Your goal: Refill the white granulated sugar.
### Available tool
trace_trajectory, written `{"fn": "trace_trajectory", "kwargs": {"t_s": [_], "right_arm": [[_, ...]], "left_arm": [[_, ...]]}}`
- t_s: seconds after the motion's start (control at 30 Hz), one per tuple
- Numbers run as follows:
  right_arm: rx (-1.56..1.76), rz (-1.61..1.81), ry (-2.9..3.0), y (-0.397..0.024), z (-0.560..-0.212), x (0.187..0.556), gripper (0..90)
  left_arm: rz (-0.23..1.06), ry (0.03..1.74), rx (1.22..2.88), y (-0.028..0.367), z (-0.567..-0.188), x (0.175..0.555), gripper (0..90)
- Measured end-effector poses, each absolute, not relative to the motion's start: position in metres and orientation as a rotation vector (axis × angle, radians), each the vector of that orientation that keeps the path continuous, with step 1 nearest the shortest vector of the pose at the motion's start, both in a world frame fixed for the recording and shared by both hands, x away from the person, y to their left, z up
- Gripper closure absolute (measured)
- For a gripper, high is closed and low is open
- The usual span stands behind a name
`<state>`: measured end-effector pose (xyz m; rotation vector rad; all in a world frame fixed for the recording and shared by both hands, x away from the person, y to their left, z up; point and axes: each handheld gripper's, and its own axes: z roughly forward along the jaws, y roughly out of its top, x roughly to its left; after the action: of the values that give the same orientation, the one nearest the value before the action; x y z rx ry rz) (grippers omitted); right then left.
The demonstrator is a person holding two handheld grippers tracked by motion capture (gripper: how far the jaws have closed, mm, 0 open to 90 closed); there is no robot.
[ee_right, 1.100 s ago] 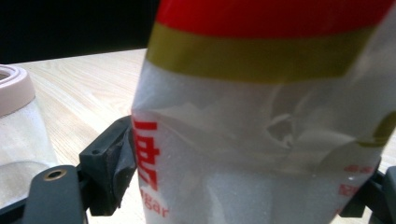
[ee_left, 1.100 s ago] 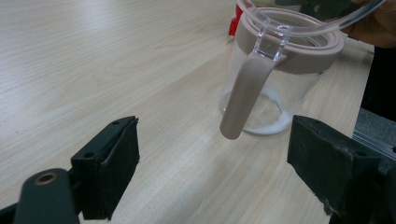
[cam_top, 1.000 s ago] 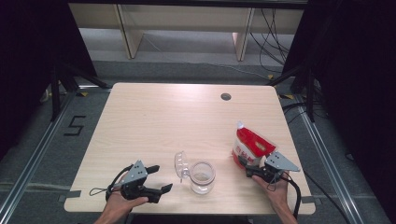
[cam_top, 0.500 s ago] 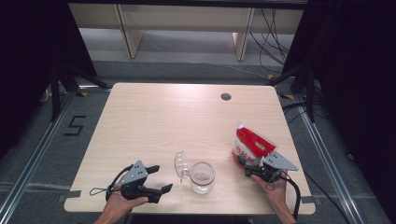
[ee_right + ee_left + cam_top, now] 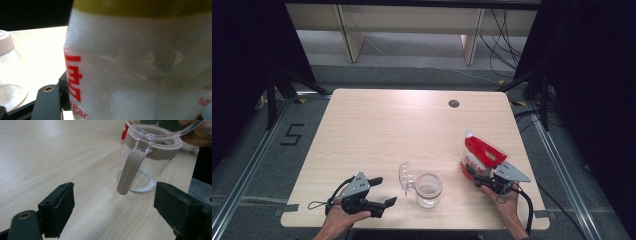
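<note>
A red and white sugar bag stands near the table's right edge. My right gripper reaches it from the near side; its jaws have just been closing with the bag between them. In the right gripper view the bag is creased, and my left finger lies against its side. A clear glass jar with a hinged lid swung open stands at the front middle. My left gripper rests left of it, open, with nothing between its pads. In the left gripper view the jar stands just past my jaws.
The wooden table has a small round cable hole at the back right. A little white powder lies in the jar's bottom. Dark floor and shelving frames surround the table.
The right gripper's jaws have drawn closer together around the sugar bag. Both hands, the jar and the bag have stayed in place.
</note>
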<state>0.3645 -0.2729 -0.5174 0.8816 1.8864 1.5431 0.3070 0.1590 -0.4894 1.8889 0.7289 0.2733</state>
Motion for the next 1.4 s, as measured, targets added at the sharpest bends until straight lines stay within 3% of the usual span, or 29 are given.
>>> {"fn": "trace_trajectory", "kwargs": {"t_s": [0.77, 1.4], "right_arm": [[0.855, 1.465, 1.912, -0.272, -0.508, 0.355, 40.1], [0.559, 1.342, 1.877, -0.272, -0.475, 0.333, 40.8]], "left_arm": [[0.283, 0.727, 1.89, 0.161, -0.487, 0.306, 16.6], [0.275, 0.758, 1.873, 0.16, -0.487, 0.304, 16.7]]}}
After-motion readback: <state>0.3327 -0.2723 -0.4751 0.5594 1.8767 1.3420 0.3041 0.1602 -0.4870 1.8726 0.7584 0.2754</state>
